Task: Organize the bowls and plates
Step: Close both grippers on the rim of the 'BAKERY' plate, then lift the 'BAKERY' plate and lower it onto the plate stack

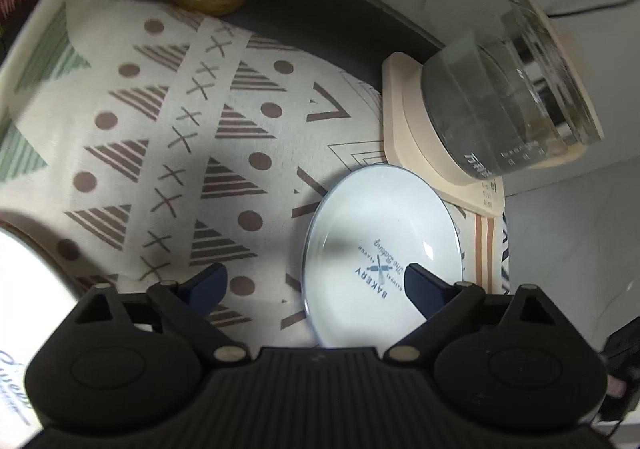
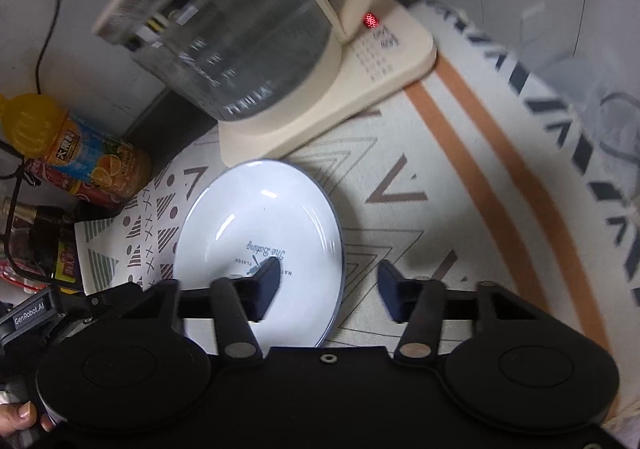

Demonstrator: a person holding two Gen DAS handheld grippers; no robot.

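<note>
Two grippers hang over one white plate [image 1: 372, 249] lying flat, face up, on the patterned cloth [image 1: 160, 129]. Its "BAKERY" print reads upside down from both cameras; being round, it has no long axis. The left gripper [image 1: 316, 281] stands wide, its right finger over the plate's centre, the rim between its fingers. The right gripper [image 2: 328, 273] is partly open, straddling the plate's right rim without visible contact. Beyond both fingertips stands the kettle [image 2: 240, 29].
</note>
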